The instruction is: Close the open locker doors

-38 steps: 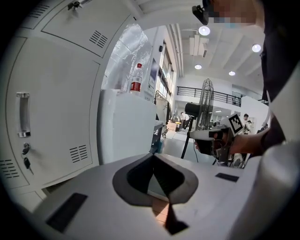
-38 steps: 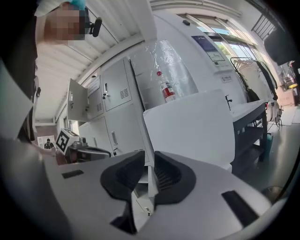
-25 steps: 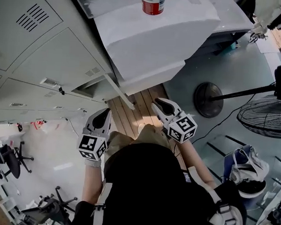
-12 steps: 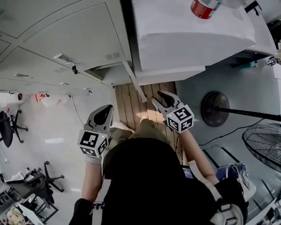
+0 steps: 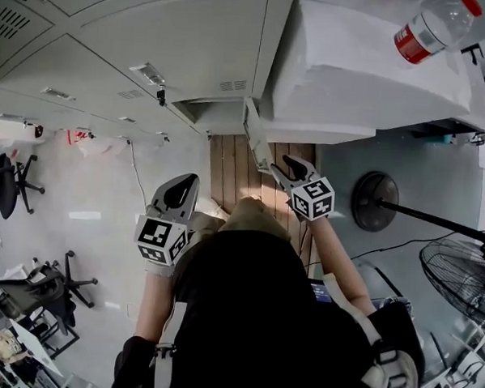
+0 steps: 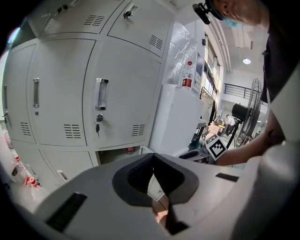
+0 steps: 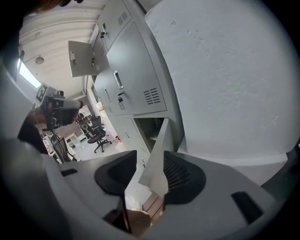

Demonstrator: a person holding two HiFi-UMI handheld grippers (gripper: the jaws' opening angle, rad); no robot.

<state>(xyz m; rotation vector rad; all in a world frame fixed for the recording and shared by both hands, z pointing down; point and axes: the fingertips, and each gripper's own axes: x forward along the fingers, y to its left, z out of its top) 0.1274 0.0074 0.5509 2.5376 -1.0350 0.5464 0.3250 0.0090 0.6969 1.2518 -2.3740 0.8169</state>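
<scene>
Two jaws of the right gripper [image 7: 150,155], just opening, stand wide astride the low locker door's [image 7: 157,171] free edge, its lower end hidden. The 3 o'clock pad perhaps touches it. The left gripper's [image 6: 153,159] jaws meet, empty, at the door's 8 o'clock.

Floor, left: pale, glossy [image 5: 87,213], with bright reflections.
Floor, right: grey [image 5: 438,171].
Floor, centre: strip of wooden planks [image 5: 228,160].
Chairs: black swivel chairs [image 5: 47,278] on the pale floor.
Fan: pedestal fan [image 5: 465,278] with round base [image 5: 374,200], on the grey floor.
Block: tall, white [image 5: 370,74], beside the planks.
Light: round ceiling lamp [image 6: 246,61], lit.
</scene>
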